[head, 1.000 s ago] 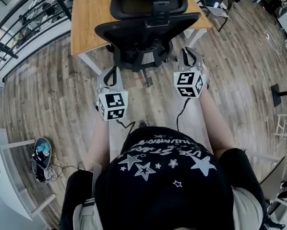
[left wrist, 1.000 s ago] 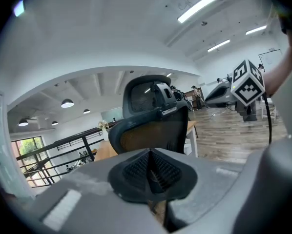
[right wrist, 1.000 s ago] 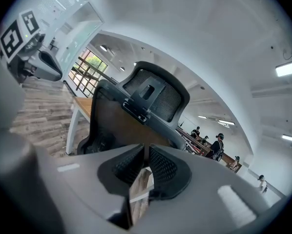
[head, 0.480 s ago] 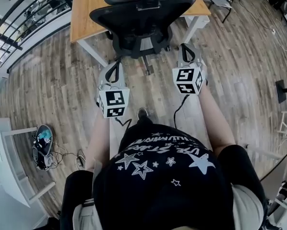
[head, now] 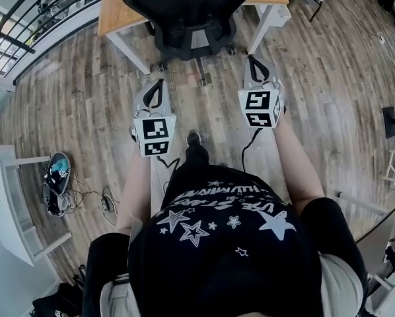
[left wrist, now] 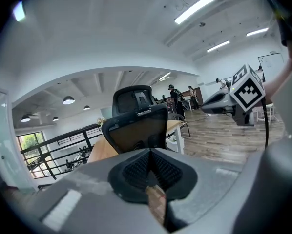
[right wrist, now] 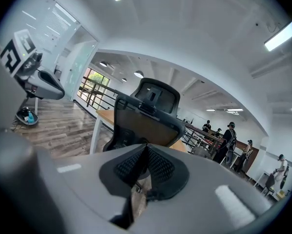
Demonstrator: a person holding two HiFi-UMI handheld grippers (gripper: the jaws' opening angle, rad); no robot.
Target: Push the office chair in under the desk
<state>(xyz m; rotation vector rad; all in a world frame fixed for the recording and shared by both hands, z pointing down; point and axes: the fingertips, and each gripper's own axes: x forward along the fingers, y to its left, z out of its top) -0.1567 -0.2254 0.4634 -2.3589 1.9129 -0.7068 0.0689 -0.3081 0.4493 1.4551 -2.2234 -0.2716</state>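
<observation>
Left claw [head: 155,84]: the jaws are pressed together and hold nothing. It hangs above the floor [head: 72,91], clear of the chair [head: 191,12], and points toward it.

Chair: it stands at the centre, facing the surface [head: 115,12]. The backrest sits at the near edge of the surface and the wheeled base lies between the surface's legs. Neither claw touches it.

Right claw [head: 253,63]: the jaws are pressed together and hold nothing. It is level with the left claw, near the chair's base and apart from it.

Step in hand: the push appears to be at or near its end, with the chair largely under the surface.

Next move: if the seat must go deeper, set both closed claws against the backrest and press evenly, so that the chair rolls straight and clears the legs.
</observation>
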